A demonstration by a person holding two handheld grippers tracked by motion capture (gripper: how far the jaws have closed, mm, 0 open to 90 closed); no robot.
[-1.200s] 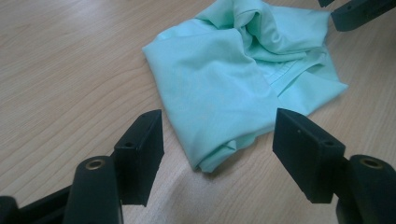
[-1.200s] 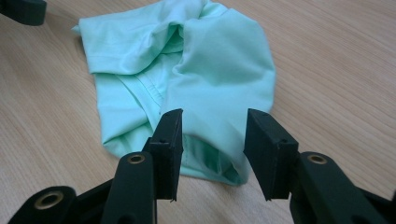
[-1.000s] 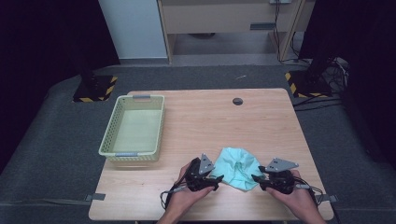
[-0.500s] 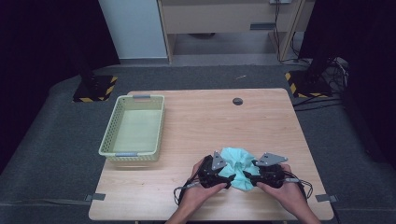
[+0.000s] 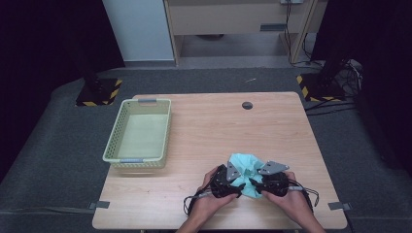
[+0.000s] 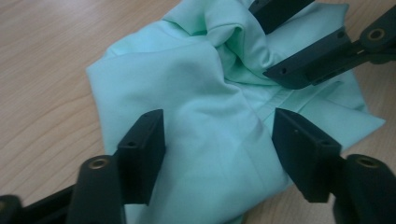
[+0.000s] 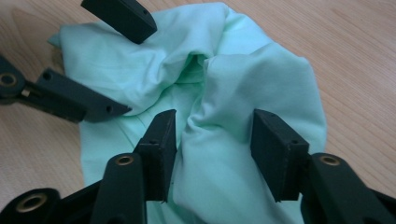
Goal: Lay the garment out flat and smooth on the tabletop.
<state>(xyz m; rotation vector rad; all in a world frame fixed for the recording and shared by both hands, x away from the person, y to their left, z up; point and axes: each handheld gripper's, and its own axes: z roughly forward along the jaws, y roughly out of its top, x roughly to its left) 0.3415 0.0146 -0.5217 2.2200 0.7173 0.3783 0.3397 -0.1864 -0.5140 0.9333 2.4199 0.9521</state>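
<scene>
Low centre of the high view, I have the left gripper point(image 6: 212, 154) and right gripper point(image 7: 212, 156) both spread wide over the crumpled green cloth point(image 5: 245, 167) on the table point(image 5: 204, 131), jaws straddling folds, nothing pinched yet, probably positioning to pinch opposite sides.

A lab-like recording room: a bare wooden counter point(image 5: 204, 136) on grey carpet point(image 5: 53, 160), black drapes point(image 5: 43, 39), hazard-striped stand bases point(image 5: 97, 94), and trailing cables point(image 5: 335, 104).

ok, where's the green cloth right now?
In the high view the green cloth lies bunched near the table's front edge, right of centre, between the left gripper and right gripper; the basket sits apart at left.
</scene>
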